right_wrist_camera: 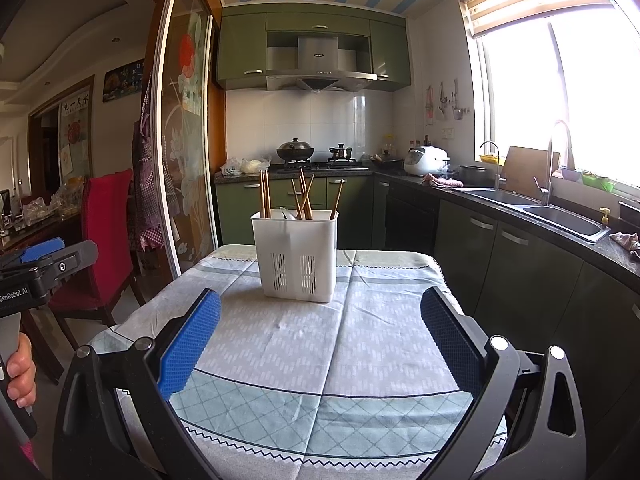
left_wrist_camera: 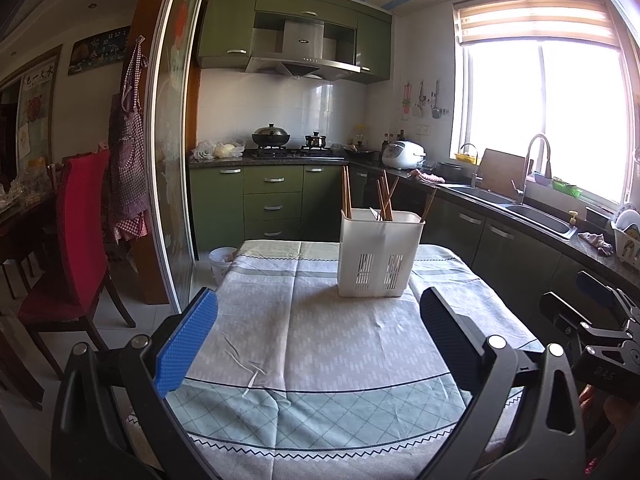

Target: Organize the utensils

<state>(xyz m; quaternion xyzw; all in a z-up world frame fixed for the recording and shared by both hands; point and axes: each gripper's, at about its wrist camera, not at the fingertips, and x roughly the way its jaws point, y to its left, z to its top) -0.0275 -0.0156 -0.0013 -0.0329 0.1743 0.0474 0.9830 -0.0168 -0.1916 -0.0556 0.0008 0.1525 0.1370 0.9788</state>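
Left hand-held gripper (left_wrist_camera: 318,340): you held it low over the near end of the table, its blue-padded fingers (left_wrist_camera: 186,344) spread wide apart with nothing between them.
Right hand-held gripper (right_wrist_camera: 320,340): you held it the same way, fingers (right_wrist_camera: 190,346) wide apart and empty; in the left wrist view its black frame showed at 3 o'clock, off the table's edge.
White slotted plastic utensil holder (left_wrist_camera: 378,254): it stood upright on the table at 12 o'clock from both grippers, well apart from the fingertips, toward the far end of the cloth.
Brown wooden chopsticks (left_wrist_camera: 346,192): they stood in the holder, one pair nearly upright at the holder's left corner, a leaning, crossed bunch near the middle, and one more at the right corner.
White utensil (right_wrist_camera: 289,213): its tip just cleared the holder's rim between the chopstick groups; you could not tell what kind it was.
Table (left_wrist_camera: 320,408): it wore a grey and pale green patterned tablecloth, creased down the middle, with a zigzag trim at the near end.
Red-covered wooden chair (left_wrist_camera: 78,224): it stood at 9 o'clock, beside the table's left side.
Steel double sink (right_wrist_camera: 540,208): it sat in the dark kitchen counter at 2 o'clock, under the bright window.
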